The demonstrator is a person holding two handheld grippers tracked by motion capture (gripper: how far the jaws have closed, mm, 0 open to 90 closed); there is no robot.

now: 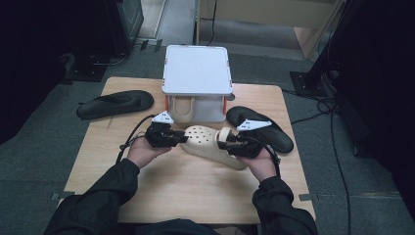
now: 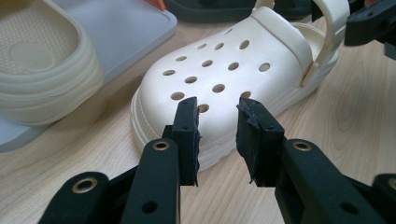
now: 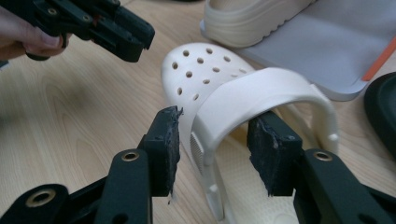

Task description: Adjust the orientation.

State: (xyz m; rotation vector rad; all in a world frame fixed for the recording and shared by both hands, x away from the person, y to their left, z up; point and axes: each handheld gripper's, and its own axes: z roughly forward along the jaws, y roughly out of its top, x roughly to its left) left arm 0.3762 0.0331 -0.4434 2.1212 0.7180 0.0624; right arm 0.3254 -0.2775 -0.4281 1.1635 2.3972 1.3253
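Cream clog (image 1: 210,142) on table (image 1: 186,191); left gripper (image 2: 217,135) open at toe; right gripper (image 3: 215,149) open astride heel strap (image 3: 252,93).

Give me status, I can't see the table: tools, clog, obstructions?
Left tool open at the clog's toe. Right tool open, heel strap between its jaws. Rack and black slipper close by.

The high view looks forward and down on the wooden table (image 1: 191,191) from above the person's side. Each gripper view sits low and close to the cream clog (image 1: 215,145), the left facing its toe (image 2: 196,88), the right its heel strap (image 3: 261,95). All three share the clog.
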